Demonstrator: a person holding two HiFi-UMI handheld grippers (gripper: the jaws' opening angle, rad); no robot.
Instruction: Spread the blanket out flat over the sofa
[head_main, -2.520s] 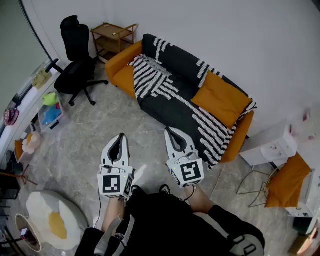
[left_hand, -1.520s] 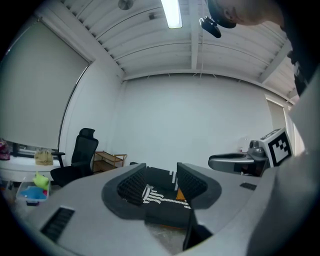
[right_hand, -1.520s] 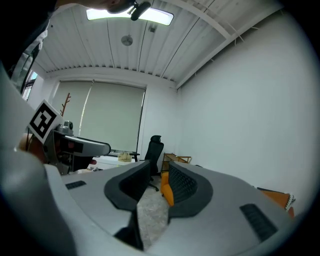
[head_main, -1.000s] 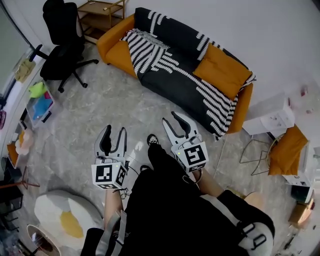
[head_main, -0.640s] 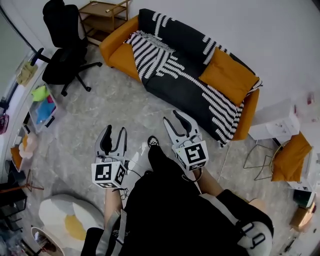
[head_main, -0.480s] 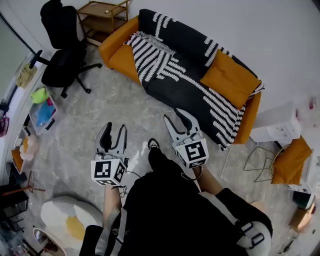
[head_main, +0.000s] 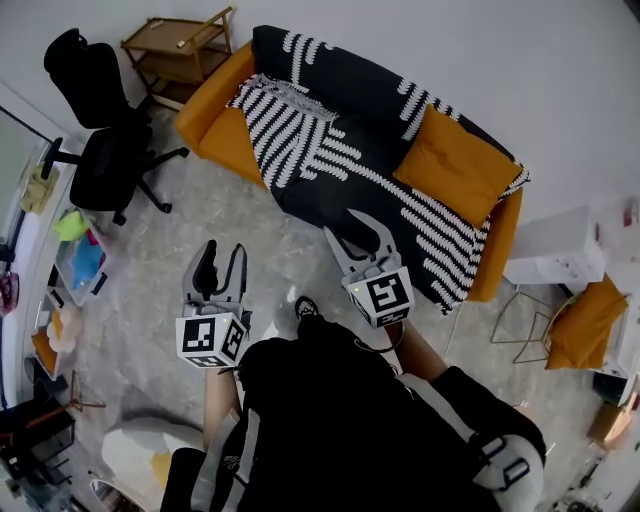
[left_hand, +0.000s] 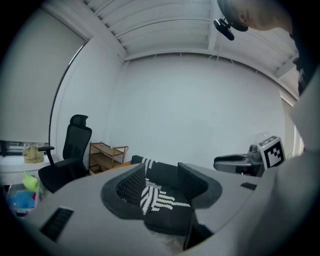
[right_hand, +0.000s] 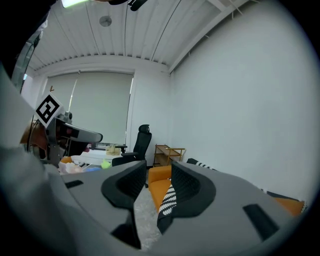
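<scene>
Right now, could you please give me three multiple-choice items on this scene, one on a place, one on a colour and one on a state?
1. Where does the orange cushion lie?
A. on the floor
B. on the blanket over the sofa
C. on the wooden shelf

2. What colour is the office chair?
A. white
B. orange
C. black

3. How do the left gripper and the right gripper stand?
A. both open and empty
B. both shut on the blanket
C. only the left one open

Answers: 1 B, the cushion rests on the blanket-covered seat; 2 C, its seat and back are black; 3 A, each gripper view shows jaws apart with nothing between them.
</scene>
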